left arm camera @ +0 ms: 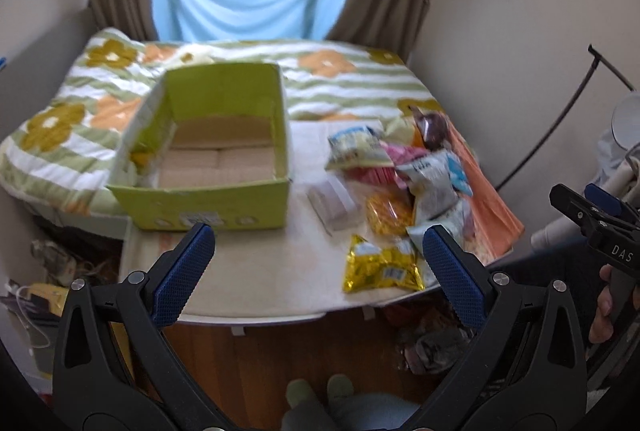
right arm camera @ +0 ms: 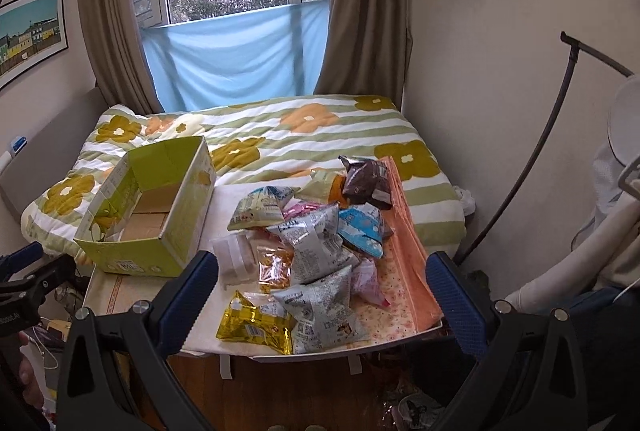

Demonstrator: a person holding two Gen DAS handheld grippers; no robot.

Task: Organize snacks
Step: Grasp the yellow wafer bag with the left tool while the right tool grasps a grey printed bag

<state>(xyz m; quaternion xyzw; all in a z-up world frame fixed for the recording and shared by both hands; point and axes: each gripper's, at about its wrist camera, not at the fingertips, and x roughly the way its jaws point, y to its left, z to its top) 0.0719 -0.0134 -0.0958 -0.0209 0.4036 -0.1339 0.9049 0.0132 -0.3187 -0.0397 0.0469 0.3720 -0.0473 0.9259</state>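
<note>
A green cardboard box point(left arm camera: 224, 207) stands open and empty on the left of a small white table point(left arm camera: 260, 283); it also shows in the right wrist view point(right arm camera: 160, 251). A pile of snack packets point(right arm camera: 320, 239) lies to its right, also in the left wrist view point(left arm camera: 412, 175). A yellow packet point(left arm camera: 380, 267) lies nearest the front edge, also in the right wrist view point(right arm camera: 256, 323). A clear plastic pack point(left arm camera: 334, 203) lies beside the box. My left gripper point(left arm camera: 318, 251) is open and empty, back from the table's front edge. My right gripper point(right arm camera: 322, 283) is open and empty, in front of the pile.
A bed with a flowered striped quilt point(right arm camera: 280, 139) lies behind the table. An orange cloth point(right arm camera: 404, 243) lies under the pile's right side. Curtains and a blue sheet point(right arm camera: 232, 59) hang at the window. Clutter lies on the wooden floor point(left arm camera: 260, 359) under the table.
</note>
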